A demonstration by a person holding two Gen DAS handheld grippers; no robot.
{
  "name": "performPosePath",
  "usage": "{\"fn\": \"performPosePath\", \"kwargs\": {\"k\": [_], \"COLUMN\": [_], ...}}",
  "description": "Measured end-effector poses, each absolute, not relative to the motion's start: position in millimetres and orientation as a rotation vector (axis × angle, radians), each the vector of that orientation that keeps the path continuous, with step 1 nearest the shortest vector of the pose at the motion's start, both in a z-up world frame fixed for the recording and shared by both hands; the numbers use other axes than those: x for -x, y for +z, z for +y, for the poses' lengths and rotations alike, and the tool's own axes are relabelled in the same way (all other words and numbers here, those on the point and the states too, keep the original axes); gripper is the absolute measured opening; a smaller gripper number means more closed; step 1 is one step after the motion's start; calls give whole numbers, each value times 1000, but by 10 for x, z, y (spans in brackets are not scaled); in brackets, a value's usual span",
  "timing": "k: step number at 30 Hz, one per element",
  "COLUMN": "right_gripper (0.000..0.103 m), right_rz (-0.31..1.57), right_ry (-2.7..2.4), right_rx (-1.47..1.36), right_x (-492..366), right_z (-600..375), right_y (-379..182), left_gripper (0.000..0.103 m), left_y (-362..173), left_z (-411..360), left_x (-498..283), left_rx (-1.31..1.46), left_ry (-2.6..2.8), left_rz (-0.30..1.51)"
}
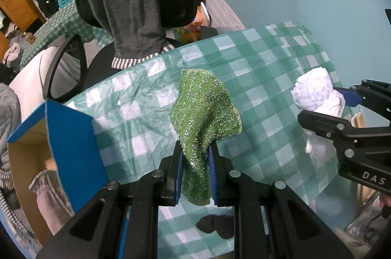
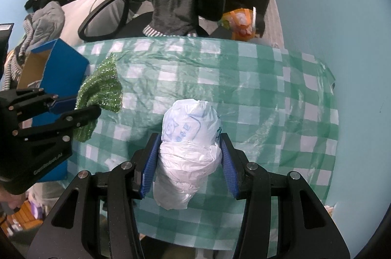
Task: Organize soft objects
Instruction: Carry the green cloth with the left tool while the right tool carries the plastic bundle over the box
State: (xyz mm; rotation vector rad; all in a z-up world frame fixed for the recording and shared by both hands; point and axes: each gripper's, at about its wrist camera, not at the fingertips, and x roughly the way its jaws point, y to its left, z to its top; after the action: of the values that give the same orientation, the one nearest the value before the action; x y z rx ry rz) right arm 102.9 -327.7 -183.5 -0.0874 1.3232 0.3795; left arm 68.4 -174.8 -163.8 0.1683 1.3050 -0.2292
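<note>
- The glittery green cloth [image 1: 205, 112] is pinched between the fingers of the left gripper [image 1: 195, 154] above the tabletop [image 1: 146, 92]; being held by one fold only, it could slip out.
- The white plastic bag bundle [image 2: 188, 149] is squeezed between the fingers of the right gripper [image 2: 190, 151]; the smooth film could slide free.
- Further left, the blue box [image 1: 70, 136] stands open; a hanging corner could be caught on its flap.

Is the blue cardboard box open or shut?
Open: the blue cardboard box has a flap raised, and its brown interior shows with something soft inside.
</note>
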Motion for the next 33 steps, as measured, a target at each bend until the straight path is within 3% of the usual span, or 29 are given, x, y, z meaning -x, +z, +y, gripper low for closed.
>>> {"fn": "performPosePath", "kwargs": {"k": [33], "right_gripper": [48], "right_rz": [1237], "right_ry": [635], "right_rx": [221], "right_x": [-778], "right_z": [-2149], "right_y": [-1298], "left_gripper": [19], "left_y": [-1000], "left_z": [-671], "left_x": [-98], "left_rx": [-13], "left_ry": [-39], "left_rz": [1251]}}
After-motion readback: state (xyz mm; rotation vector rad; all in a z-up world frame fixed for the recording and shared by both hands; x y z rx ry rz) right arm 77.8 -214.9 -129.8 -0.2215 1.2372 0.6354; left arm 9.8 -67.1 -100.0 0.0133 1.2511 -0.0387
